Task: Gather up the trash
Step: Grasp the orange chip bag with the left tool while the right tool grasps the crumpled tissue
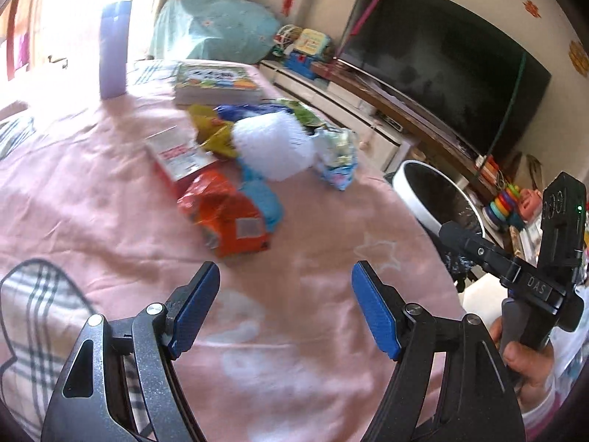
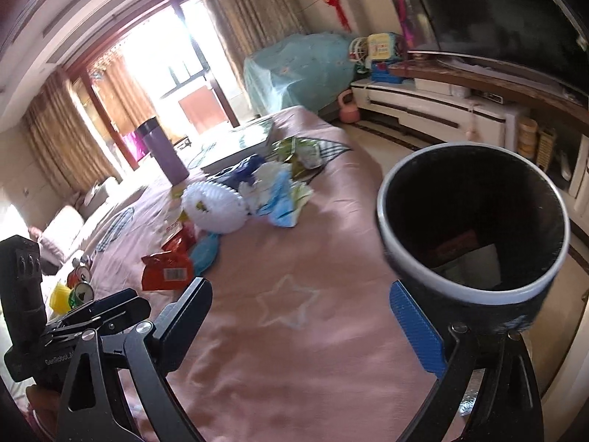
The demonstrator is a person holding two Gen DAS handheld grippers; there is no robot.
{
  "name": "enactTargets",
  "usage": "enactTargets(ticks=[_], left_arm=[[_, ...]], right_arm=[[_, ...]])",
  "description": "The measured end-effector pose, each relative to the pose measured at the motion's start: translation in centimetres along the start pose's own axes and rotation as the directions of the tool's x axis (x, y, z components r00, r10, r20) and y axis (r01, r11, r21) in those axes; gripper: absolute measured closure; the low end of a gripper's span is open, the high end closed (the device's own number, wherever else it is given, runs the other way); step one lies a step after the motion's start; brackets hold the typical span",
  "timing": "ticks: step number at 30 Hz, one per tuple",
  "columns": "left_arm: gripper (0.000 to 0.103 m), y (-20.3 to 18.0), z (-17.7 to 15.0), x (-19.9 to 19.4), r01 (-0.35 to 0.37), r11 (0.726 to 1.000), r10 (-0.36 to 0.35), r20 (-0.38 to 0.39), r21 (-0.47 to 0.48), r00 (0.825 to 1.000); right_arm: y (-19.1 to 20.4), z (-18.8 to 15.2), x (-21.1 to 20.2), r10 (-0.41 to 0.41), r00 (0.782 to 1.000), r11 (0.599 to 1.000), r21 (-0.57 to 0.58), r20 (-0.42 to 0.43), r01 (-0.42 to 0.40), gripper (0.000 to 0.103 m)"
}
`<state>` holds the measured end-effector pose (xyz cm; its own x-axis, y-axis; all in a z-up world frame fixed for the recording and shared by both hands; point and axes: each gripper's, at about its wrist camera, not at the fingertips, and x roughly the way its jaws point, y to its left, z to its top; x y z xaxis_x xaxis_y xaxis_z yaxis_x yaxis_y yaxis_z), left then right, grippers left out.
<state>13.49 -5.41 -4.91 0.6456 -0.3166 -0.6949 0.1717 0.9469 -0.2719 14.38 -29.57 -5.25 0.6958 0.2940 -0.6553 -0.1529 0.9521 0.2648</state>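
Pink bedspread (image 1: 110, 221) covering the surface, a television (image 1: 441, 66) against the far wall. Black bin with white rim (image 2: 475, 291) at the bedspread's edge; trash heap mid-cloth: white foam net (image 1: 272, 143), orange wrapper (image 1: 224, 217), red-and-white box (image 1: 176, 158), purple bottle (image 1: 112, 51) beyond. Left gripper (image 1: 285, 305) and right gripper (image 2: 309, 316) both spread, nothing between the jaws.

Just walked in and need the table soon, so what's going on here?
A person is clearing trash off the pink-covered table with two handheld grippers. Both the left gripper and the right gripper are open and empty, aimed at the wrapper pile. The orange packet lies nearest. A bin with a white rim stands beside the table.
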Motion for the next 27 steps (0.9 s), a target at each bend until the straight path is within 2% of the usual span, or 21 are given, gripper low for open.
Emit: enactTargets(ticks=[7,13,15,20,27], left_arm=[[0.027,2.7,0.1,0.0,-0.020,0.998,0.020,-0.006,-0.056,1.000],[0.027,3.4,1.3,0.4,-0.023,0.997,0.023,-0.003,-0.079,1.000],[0.027,3.7,1.9,0.7,-0.014,0.996,0.014,-0.002,-0.089,1.000],[0.028,3.9,2.8,2.2,-0.014,0.996,0.012,-0.021,-0.091,1.000],[0.049,4.5,3.2,4.9,0.011,0.993,-0.019,-0.068,-0.120,0.997]], right_arm=[[1.9,0.0,1.9,0.017,1.000,0.999,-0.027,-0.017,-0.018,0.005],[2.6,0.9,3.4,0.026,1.000,0.999,-0.036,-0.013,-0.026,0.006],[2.6,1.5,3.7,0.007,1.000,0.999,-0.037,0.000,-0.007,0.008],[1.8,3.3,5.4,0.035,0.999,0.999,0.012,-0.004,-0.034,0.014],[0.2,5.2,9.5,0.049,0.997,0.995,0.087,-0.054,-0.044,0.024]])
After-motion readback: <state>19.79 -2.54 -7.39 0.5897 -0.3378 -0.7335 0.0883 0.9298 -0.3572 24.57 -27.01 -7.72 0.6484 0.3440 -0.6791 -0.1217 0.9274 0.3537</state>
